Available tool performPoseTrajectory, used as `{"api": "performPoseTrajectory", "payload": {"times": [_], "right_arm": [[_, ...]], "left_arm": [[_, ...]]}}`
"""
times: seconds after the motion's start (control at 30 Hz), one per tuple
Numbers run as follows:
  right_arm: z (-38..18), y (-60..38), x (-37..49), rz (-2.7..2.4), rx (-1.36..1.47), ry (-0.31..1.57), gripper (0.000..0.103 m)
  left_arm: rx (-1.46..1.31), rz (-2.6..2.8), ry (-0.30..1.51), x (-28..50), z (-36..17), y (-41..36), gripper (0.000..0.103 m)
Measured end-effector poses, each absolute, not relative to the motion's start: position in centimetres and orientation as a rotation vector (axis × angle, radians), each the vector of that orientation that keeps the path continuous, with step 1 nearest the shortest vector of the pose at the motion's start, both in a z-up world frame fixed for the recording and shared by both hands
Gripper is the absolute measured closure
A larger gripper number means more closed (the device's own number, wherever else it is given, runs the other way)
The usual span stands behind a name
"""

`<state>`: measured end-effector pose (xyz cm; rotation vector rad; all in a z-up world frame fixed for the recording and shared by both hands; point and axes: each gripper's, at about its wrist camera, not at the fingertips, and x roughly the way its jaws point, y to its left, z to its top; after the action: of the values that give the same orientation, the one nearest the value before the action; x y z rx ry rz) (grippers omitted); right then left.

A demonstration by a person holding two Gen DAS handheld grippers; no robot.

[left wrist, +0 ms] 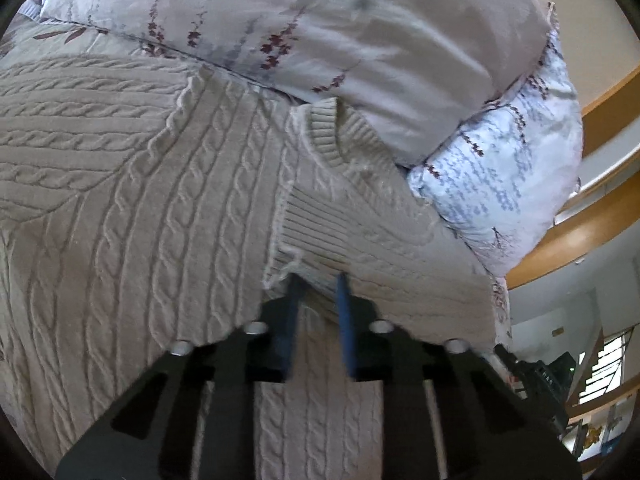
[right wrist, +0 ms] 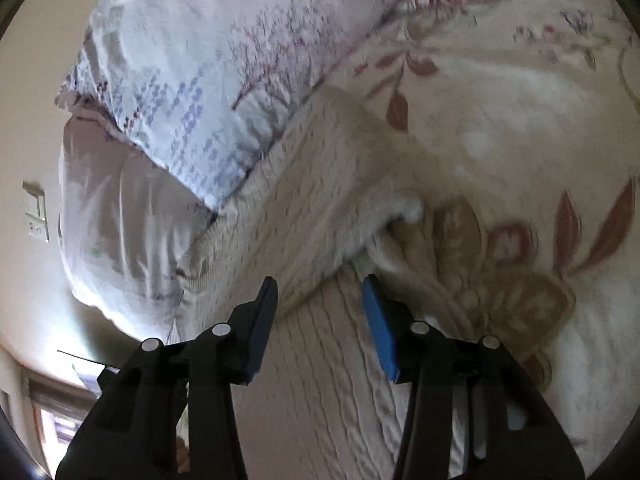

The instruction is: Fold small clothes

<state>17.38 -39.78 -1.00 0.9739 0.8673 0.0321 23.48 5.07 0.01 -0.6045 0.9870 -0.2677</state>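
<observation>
A cream cable-knit sweater lies spread on a bed. In the left wrist view my left gripper has its blue-padded fingers close together on a fold of the sweater beside the ribbed cuff of a sleeve folded across the body. In the right wrist view the sweater runs from the pillows toward me. My right gripper is open, its fingers set wide apart just above the knit, holding nothing.
Two floral pillows lie stacked against the sweater's far edge and also show in the right wrist view. A floral bedspread covers the bed. A curved wooden headboard stands at the right.
</observation>
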Motion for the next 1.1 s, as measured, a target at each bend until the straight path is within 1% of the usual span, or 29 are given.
{"api": "performPoseTrajectory", "payload": {"times": [0.03,0.07,0.13,0.17,0.3,0.4,0.5,0.57,0.6,0.63,0.67,0.7,0.73,0.77,0.8,0.83,0.87,0.9,1.0,1.1], "right_arm": [[-0.8,-40.0,17.5,0.009,0.969,0.842,0.057],[-0.8,-40.1,17.8,-0.011,0.968,0.826,0.062],[-1.1,-40.2,18.2,-0.030,0.965,0.820,0.082],[-1.2,-40.1,18.2,-0.023,0.964,0.814,0.095],[-0.1,-39.3,17.2,0.008,0.931,0.756,0.095],[-0.2,-38.5,16.9,0.013,0.914,0.779,0.095],[-1.2,-38.0,17.2,-0.039,0.898,0.823,0.095],[-1.6,-38.1,17.1,-0.057,0.918,0.815,0.095],[-1.6,-38.2,17.1,-0.060,0.924,0.808,0.095],[-1.5,-38.4,17.0,-0.073,0.921,0.802,0.094],[-1.5,-38.6,16.9,-0.082,0.921,0.796,0.094],[-1.5,-38.8,16.7,-0.088,0.923,0.793,0.089],[-1.3,-38.9,16.6,-0.090,0.922,0.795,0.085],[-1.1,-39.0,16.3,-0.086,0.924,0.795,0.078],[-1.0,-39.2,16.1,-0.078,0.928,0.792,0.065],[-0.7,-39.2,15.7,-0.071,0.925,0.783,0.058],[-0.4,-39.2,15.4,-0.058,0.921,0.774,0.048],[-0.1,-39.1,15.3,-0.050,0.913,0.770,0.042],[0.7,-38.5,14.7,-0.046,0.868,0.763,0.037],[0.8,-37.9,14.5,-0.030,0.852,0.772,0.036]], "left_arm": [[-0.599,-0.270,0.986,23.6,-0.1,5.2,0.096],[-0.591,-0.271,0.983,23.9,-0.2,5.2,0.098],[-0.572,-0.274,0.972,24.0,0.0,5.1,0.099],[-0.558,-0.276,0.965,24.0,0.2,5.0,0.100],[-0.511,-0.277,0.885,23.9,2.0,5.7,0.100],[-0.470,-0.238,0.854,24.0,2.4,6.3,0.100],[-0.473,-0.220,0.914,24.4,1.0,6.6,0.100],[-0.480,-0.232,0.936,24.4,0.2,6.6,0.099],[-0.471,-0.239,0.928,24.1,0.3,6.6,0.098],[-0.480,-0.257,0.928,23.8,0.5,6.8,0.092],[-0.497,-0.268,0.929,23.5,0.7,7.1,0.082],[-0.527,-0.285,0.921,22.8,1.0,7.9,0.075],[-0.545,-0.295,0.906,22.1,1.4,8.8,0.061],[-0.552,-0.292,0.890,21.4,1.8,9.6,0.052],[-0.562,-0.270,0.859,20.3,2.3,11.2,0.050],[-0.574,-0.249,0.839,19.5,2.6,12.5,0.049],[-0.605,-0.215,0.821,18.4,2.8,14.7,0.049],[-0.635,-0.188,0.811,17.8,2.7,16.3,0.049],[-0.738,-0.065,0.788,15.7,2.2,21.6,0.051],[-0.817,0.063,0.776,14.3,1.4,25.8,0.051]]}}
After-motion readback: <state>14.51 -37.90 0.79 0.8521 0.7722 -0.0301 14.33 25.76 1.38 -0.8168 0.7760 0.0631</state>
